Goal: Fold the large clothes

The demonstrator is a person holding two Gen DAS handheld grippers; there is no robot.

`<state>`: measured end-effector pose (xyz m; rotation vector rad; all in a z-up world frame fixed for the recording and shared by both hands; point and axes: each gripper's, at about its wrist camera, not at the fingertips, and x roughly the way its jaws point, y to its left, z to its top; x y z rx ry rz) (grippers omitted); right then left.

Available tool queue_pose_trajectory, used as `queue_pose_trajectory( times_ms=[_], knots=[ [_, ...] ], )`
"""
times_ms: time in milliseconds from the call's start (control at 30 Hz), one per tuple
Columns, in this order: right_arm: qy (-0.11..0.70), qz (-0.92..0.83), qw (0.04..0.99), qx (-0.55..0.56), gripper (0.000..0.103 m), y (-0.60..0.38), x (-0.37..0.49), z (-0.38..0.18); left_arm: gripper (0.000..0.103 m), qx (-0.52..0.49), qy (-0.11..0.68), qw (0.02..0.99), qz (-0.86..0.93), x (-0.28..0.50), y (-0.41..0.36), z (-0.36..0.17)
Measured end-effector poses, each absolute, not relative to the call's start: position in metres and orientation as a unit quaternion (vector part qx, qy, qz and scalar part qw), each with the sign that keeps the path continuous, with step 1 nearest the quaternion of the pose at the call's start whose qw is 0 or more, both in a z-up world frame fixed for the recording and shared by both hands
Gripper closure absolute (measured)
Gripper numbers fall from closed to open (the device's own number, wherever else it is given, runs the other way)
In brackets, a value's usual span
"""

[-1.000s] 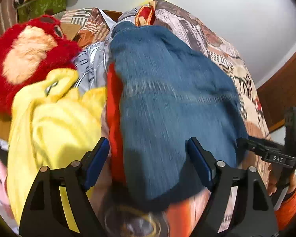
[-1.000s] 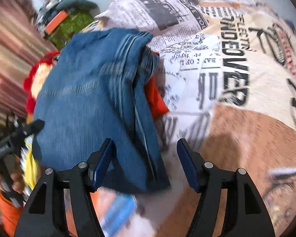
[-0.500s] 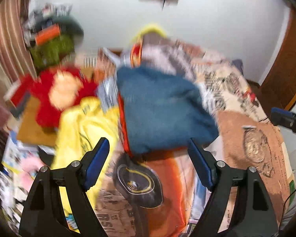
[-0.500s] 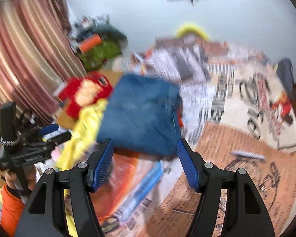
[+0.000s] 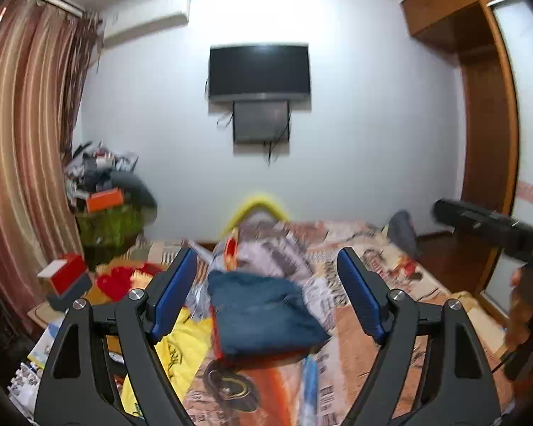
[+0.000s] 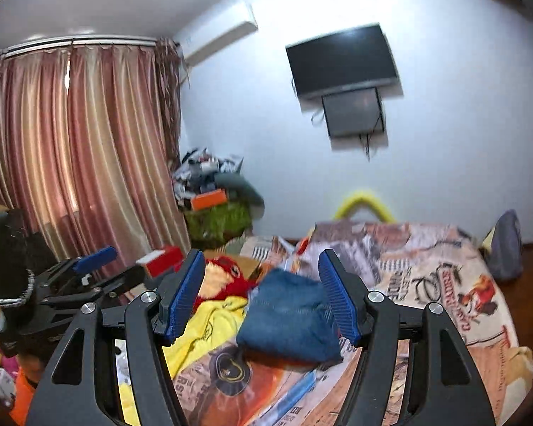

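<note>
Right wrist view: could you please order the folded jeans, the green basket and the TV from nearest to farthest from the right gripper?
1. Folded jeans, on the bed just past the right gripper.
2. Green basket, left, by the curtain.
3. TV, high on the far wall.

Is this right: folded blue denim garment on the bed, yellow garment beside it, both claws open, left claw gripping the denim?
Not quite. The left claw grips nothing: the left wrist view shows its blue pads apart in the air, with the folded blue denim garment lying free on the bed. The rest holds: the yellow garment lies beside it, and the right claw is open too.
</note>
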<state>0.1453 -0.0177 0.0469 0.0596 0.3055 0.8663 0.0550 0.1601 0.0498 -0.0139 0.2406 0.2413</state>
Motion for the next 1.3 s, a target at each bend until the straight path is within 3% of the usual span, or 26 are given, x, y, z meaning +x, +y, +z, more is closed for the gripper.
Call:
queue_pose_trajectory(
  times_ms=[200, 400, 500, 1300],
  knots=[
    [0.113, 0.393, 0.912, 0.019, 0.038, -0.022, 0.12, 0.041, 0.019, 0.001, 0.072, 0.988, 0.138, 0.021, 0.135, 0.051],
    [0.089, 0.36, 0.929, 0.007, 0.013, -0.03, 0.106, 0.04, 0.002, 0.008, 0.055, 0.987, 0.151, 0.009, 0.123, 0.037],
    [0.076, 0.34, 0.937, 0.004, 0.0, -0.031, 0.102, 0.039, 0.001, 0.006, 0.058, 0.986, 0.154, 0.008, 0.121, 0.034],
    [0.105, 0.325, 0.94, 0.005, 0.0, -0.035, 0.103, 0.031, 0.001, 0.003, 0.078, 0.983, 0.165, 0.018, 0.116, 0.023]
  ],
)
